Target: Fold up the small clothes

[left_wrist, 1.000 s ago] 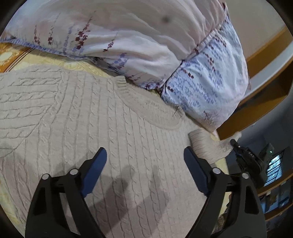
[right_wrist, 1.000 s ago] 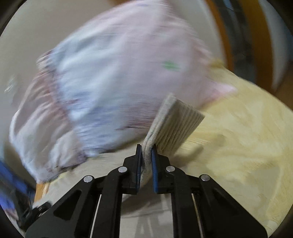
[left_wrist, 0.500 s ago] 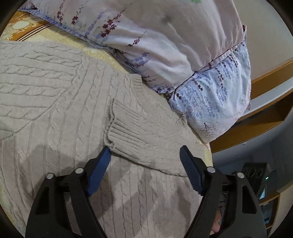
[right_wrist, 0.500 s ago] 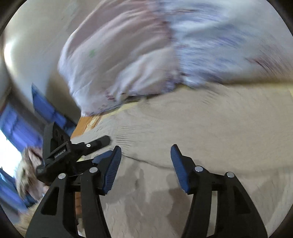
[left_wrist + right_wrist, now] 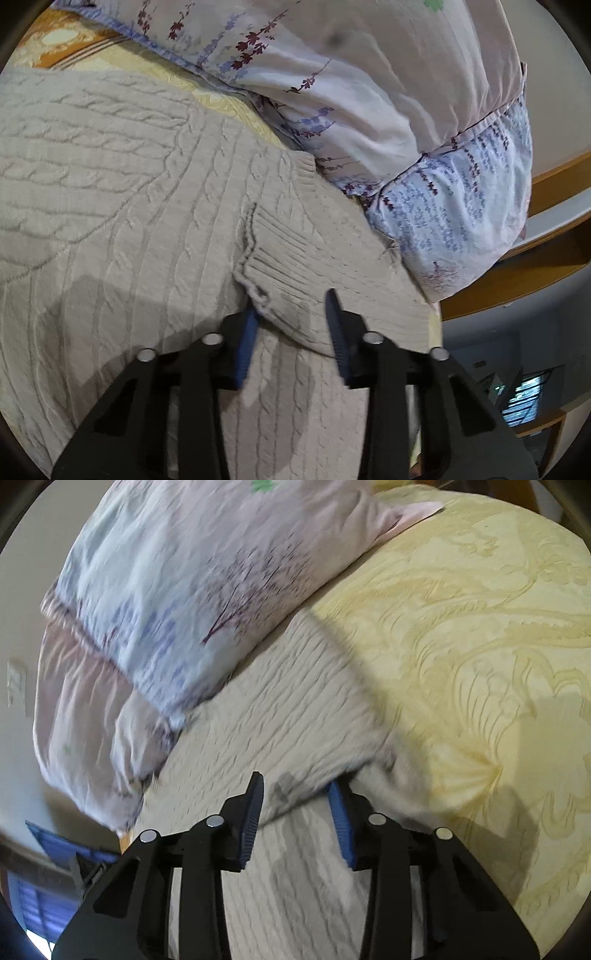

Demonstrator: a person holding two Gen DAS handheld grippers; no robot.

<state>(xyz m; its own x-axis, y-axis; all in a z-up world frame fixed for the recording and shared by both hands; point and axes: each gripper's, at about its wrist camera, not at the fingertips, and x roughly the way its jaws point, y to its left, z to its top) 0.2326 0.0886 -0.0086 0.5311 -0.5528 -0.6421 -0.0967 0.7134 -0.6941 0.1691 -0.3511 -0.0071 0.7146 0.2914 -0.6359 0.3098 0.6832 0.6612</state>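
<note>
A beige cable-knit sweater (image 5: 122, 206) lies flat on the bed, one sleeve folded across its chest with the ribbed cuff (image 5: 284, 269) on top. My left gripper (image 5: 291, 314) is partly open, its blue-padded fingers straddling the lower end of that cuff. In the right wrist view the sweater (image 5: 280, 701) appears again, blurred. My right gripper (image 5: 297, 792) is partly open over the folded sleeve's edge, its right finger (image 5: 340, 812) partly tucked under the fabric fold.
Floral pillows (image 5: 369, 96) press against the sweater's far edge and show in the right wrist view (image 5: 177, 590). A yellow embossed bedspread (image 5: 480, 646) extends to the right. A wooden headboard and shelf (image 5: 546, 240) stand past the bed's edge.
My right gripper let go of the sleeve cuff after laying it across the sweater, then swung back toward the sleeve's fold. My left gripper narrowed and came down around the cuff.
</note>
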